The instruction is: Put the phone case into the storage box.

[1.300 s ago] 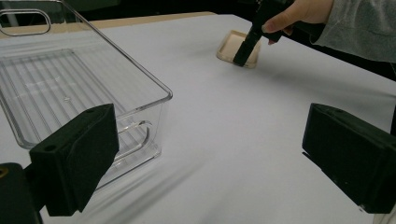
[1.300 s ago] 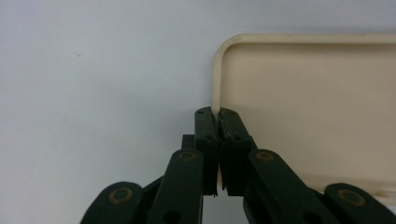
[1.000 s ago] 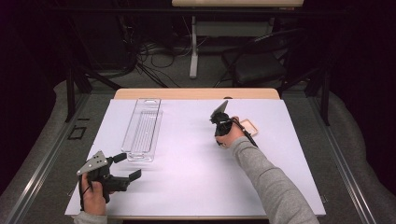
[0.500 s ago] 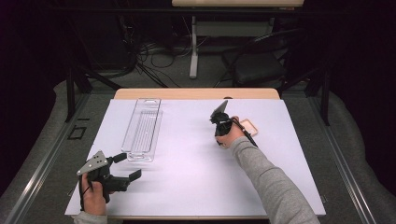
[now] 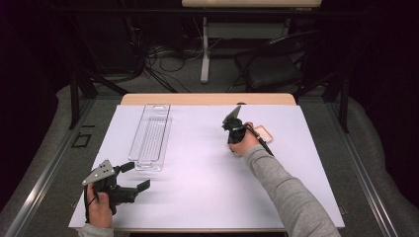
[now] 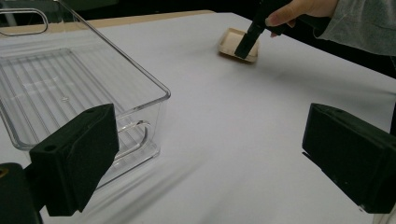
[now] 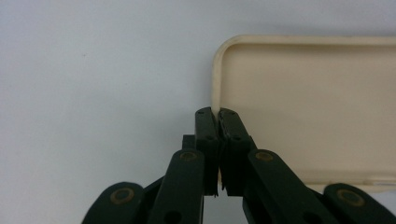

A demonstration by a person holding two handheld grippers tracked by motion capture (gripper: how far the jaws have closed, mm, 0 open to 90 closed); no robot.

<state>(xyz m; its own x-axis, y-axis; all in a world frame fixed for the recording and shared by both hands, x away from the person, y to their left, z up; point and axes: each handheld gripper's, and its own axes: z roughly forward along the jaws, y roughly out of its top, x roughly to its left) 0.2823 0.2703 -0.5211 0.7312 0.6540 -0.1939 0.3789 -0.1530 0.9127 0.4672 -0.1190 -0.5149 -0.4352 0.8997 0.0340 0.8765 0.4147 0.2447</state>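
Claw in your right hand pinches the tray rim, clenched thin; lift carelessly and that shallow hold slips, dropping it on the surface short of the bin.

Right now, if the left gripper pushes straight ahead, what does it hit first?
Probably the clear bin: its near corner sits just ahead of one side of the open left gripper. The middle looks free, but depth is unclear.
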